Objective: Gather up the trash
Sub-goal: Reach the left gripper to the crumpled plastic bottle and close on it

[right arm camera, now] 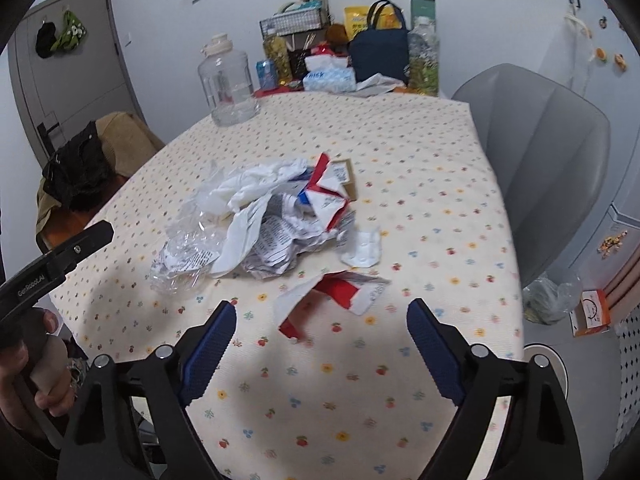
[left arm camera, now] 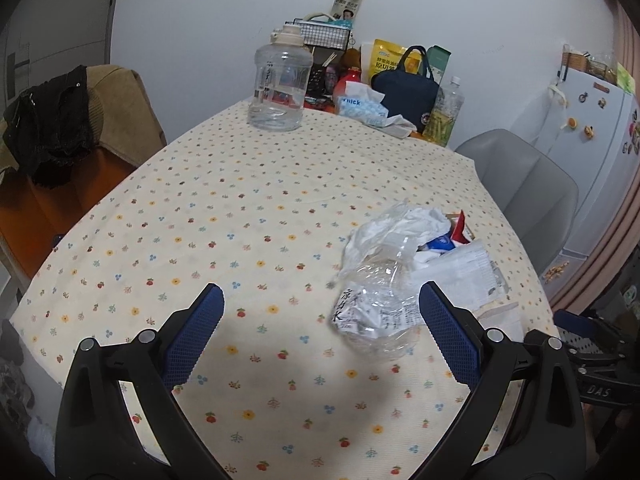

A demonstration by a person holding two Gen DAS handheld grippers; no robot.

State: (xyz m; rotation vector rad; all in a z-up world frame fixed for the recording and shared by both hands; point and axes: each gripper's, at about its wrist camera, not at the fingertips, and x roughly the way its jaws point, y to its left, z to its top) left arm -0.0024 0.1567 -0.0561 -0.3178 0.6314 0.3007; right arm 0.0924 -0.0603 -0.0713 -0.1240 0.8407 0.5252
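A heap of trash lies on the flowered tablecloth (right arm camera: 420,208): a crushed clear plastic bottle (left arm camera: 380,304) (right arm camera: 184,256), crumpled white paper (right arm camera: 272,240), a torn red and white carton (right arm camera: 326,196) and a small white scrap (right arm camera: 364,250). A torn red and white wrapper (right arm camera: 340,292) lies nearest my right gripper (right arm camera: 320,330), which is open and empty just short of it. My left gripper (left arm camera: 320,316) is open and empty over the cloth; the crushed bottle lies between its jaws, close to the right fingertip (left arm camera: 436,300).
A big clear water jug (left arm camera: 280,84) stands at the table's far side. Behind it stand a tissue pack (left arm camera: 360,110), a navy bag (left arm camera: 408,88), bottles and packets. A grey chair (right arm camera: 540,152) stands on the right, a chair with dark clothes (left arm camera: 52,128) on the left.
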